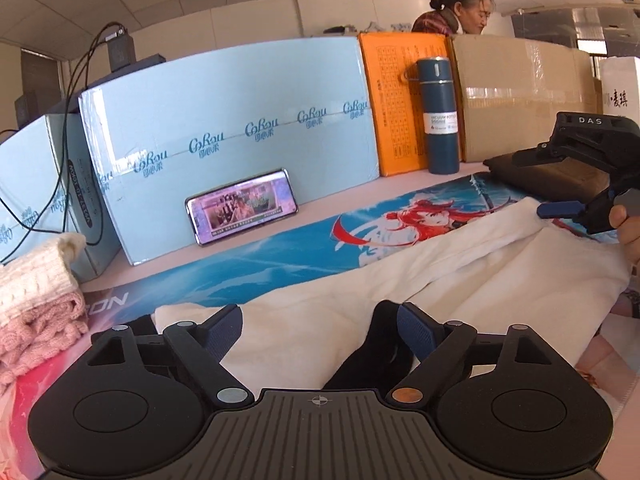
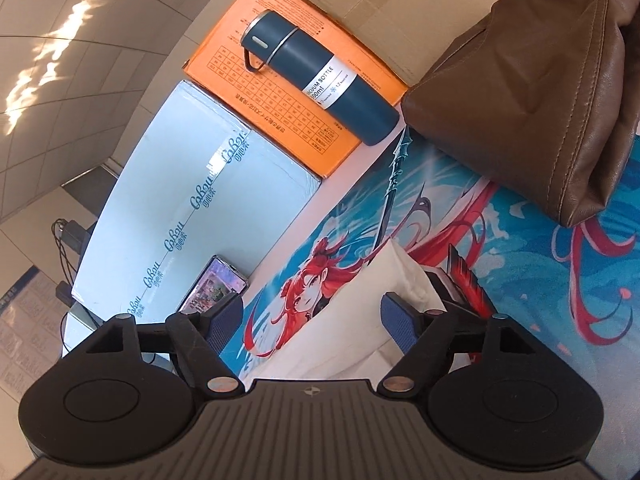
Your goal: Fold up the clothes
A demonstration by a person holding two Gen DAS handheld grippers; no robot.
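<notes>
Blue vacuum bottle [image 1: 438, 116] stands upright at the back of the desk [image 1: 320, 196], against the orange box [image 1: 394, 104]. Left of it, pale blue boxes [image 1: 228, 136] wall off the rear, a phone [image 1: 241, 205] propped at their foot. Just right of the bottle, a brown leather bag [image 2: 532, 100] blocks the far corner. In front of the bottle the printed mat [image 1: 256, 264] lies bare, open for passage. Far left, knitwear stack [image 1: 40, 308] crowds the edge.

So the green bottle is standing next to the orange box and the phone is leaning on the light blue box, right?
Almost. The bottle is dark blue, not green. The left wrist view shows it standing by the orange box, and the phone does lean on the light blue box.
</notes>
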